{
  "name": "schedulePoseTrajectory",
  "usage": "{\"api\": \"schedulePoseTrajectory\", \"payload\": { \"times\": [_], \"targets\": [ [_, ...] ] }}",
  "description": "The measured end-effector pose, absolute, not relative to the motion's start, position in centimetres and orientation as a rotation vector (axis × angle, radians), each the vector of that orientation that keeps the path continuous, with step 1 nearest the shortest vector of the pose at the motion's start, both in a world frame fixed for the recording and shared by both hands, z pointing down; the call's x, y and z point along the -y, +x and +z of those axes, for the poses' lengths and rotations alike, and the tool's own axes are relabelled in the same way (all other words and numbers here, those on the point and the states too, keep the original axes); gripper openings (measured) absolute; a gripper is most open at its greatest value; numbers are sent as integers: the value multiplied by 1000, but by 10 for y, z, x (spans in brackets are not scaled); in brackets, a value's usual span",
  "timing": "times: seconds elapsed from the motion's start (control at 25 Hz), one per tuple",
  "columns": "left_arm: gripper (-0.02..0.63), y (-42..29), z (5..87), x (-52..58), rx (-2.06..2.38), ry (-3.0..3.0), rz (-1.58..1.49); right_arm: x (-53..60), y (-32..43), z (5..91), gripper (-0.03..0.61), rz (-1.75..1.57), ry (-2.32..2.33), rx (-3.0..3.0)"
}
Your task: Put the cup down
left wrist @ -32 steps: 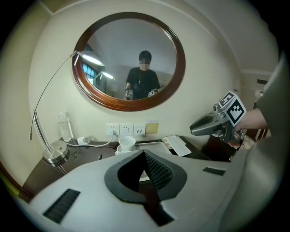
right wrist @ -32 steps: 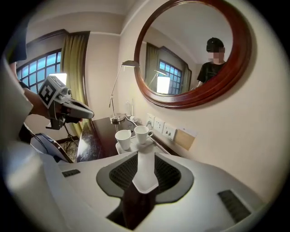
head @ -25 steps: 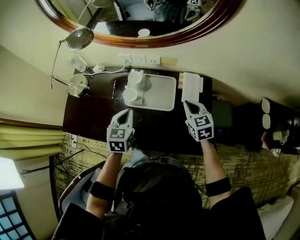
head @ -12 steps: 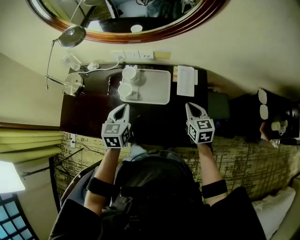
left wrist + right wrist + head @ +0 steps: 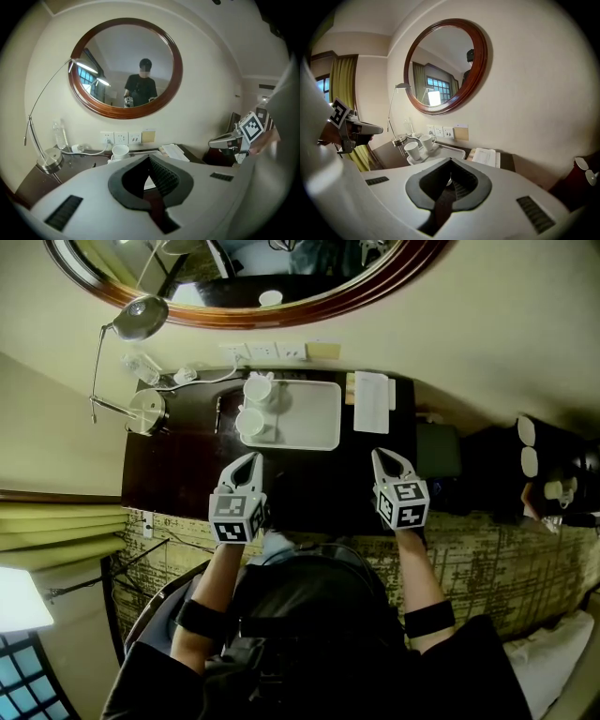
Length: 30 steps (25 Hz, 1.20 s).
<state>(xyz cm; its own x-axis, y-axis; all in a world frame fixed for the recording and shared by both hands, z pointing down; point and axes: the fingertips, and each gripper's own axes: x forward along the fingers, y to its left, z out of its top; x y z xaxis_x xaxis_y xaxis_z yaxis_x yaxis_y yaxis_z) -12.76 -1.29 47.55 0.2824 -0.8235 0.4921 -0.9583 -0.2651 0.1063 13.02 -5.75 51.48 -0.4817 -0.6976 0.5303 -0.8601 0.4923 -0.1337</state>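
Plainly, neither cup is between any jaws: the near cup [image 5: 250,421] and the far cup [image 5: 257,387] both stand upright, just beside each other, at the left end of the white tray [image 5: 314,418] on the dark table [image 5: 183,470]. From the left gripper [image 5: 249,458] the near cup lies straight ahead of the jaw tips and apart from them, with a strip of bare table between. The far cup stands beyond it, nearer the wall. From the right gripper [image 5: 380,455] both cups lie ahead and well off to the left, across the tray. The left gripper's jaws are pressed together with nothing in them, and the right gripper's jaws are likewise together and hold nothing. Straight ahead of the right jaws lies a white paper pad [image 5: 371,401], just beside the tray's right edge. Left of the cups, and further left than the left jaws, stands a desk lamp [image 5: 148,409] with a round metal base. Beyond everything, on the wall, are a row of sockets [image 5: 267,352] and a round wood-framed mirror [image 5: 281,273].
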Motion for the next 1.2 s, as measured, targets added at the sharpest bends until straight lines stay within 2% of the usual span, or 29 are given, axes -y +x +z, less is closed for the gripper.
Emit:
{"api": "schedulePoseTrajectory", "payload": {
  "times": [0.28, 0.36, 0.48, 0.64, 0.68, 0.76, 0.84, 1.0, 1.2],
  "targets": [
    [1, -140, 478, 9, 1628, 2164, 508, 49, 108, 530, 3, 569, 1266, 2335],
    [1, -146, 480, 6, 1624, 2162, 521, 46, 92, 536, 34, 563, 1248, 2339],
    [1, -158, 484, 5, 1619, 2168, 544, 43, 57, 545, 42, 532, 1191, 2356],
    [1, -182, 490, 3, 1624, 2173, 578, 39, -5, 562, 223, 485, 1056, 2389],
    [1, -187, 492, 3, 1619, 2178, 588, 38, -22, 565, 243, 479, 1021, 2397],
    [1, -193, 495, 3, 1594, 2200, 609, 38, -55, 574, 372, 460, 958, 2406],
    [1, -200, 499, 5, 1574, 2215, 630, 43, -85, 586, 448, 439, 914, 2404],
    [1, -212, 507, 9, 1539, 2245, 646, 57, -137, 615, 515, 427, 867, 2396],
    [1, -227, 516, 21, 1520, 2246, 621, 83, -187, 645, 529, 439, 870, 2382]
  ]
}}
